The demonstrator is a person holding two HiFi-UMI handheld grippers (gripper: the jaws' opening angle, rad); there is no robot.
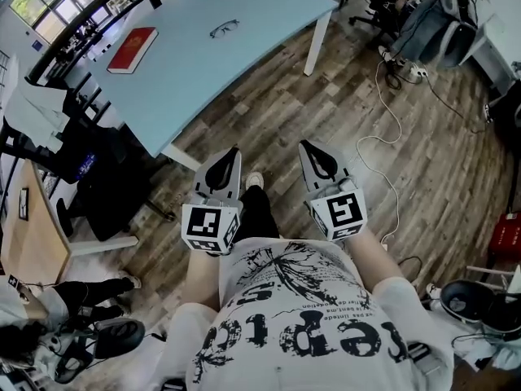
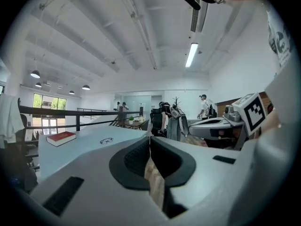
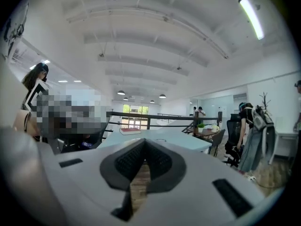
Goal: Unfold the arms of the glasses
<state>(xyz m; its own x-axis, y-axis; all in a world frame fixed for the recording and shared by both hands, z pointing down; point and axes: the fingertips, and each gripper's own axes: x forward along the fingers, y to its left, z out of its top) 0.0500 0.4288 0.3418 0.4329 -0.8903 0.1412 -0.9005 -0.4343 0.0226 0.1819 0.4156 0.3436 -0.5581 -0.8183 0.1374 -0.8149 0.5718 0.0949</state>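
Note:
A pair of dark-framed glasses (image 1: 224,29) lies on the pale blue table (image 1: 244,47), far ahead of both grippers; in the left gripper view the glasses (image 2: 106,141) show small on the tabletop. My left gripper (image 1: 234,151) is held over the wood floor in front of the person, shut with nothing between its jaws. My right gripper (image 1: 304,146) hangs beside it, also shut and empty. In the right gripper view the glasses (image 3: 161,140) are a faint speck on the table.
A red book (image 1: 133,49) lies on the table's left part, also seen as the red book (image 2: 61,138). Cables and a power strip (image 1: 404,70) trail over the floor at the right. Chairs and a black bag (image 1: 106,177) stand left. People stand far off (image 2: 204,108).

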